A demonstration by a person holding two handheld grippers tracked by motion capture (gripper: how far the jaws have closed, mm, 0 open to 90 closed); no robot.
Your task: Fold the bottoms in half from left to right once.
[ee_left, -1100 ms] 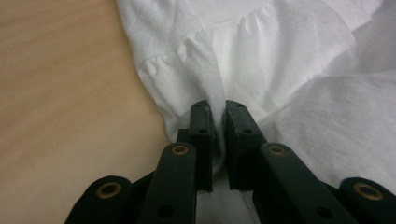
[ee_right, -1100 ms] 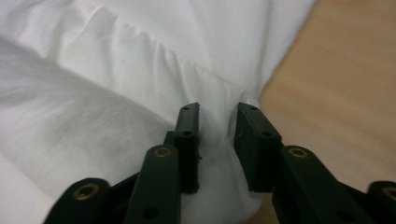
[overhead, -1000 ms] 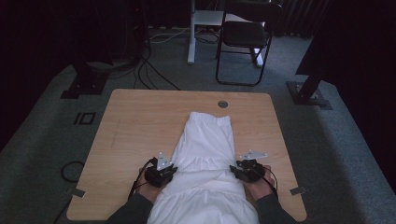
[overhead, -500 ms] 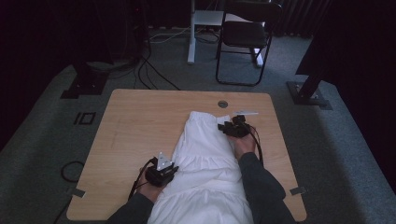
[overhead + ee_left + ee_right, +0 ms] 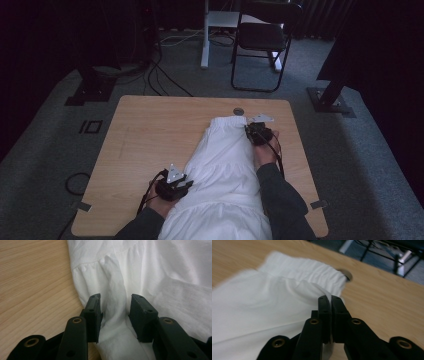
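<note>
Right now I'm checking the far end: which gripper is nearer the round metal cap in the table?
Right. The right gripper pinches the white garment just beside the cap; the left gripper sits at the garment's near edge.

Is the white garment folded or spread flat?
Spread lengthwise, not folded: the white garment lies along the table, waistband at the far end.

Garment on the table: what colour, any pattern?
Plain white garment, no pattern; clearest in the left gripper view.

A light wooden table (image 5: 150,145) carries a white gathered garment (image 5: 225,175) lying lengthwise along its right half.
</note>
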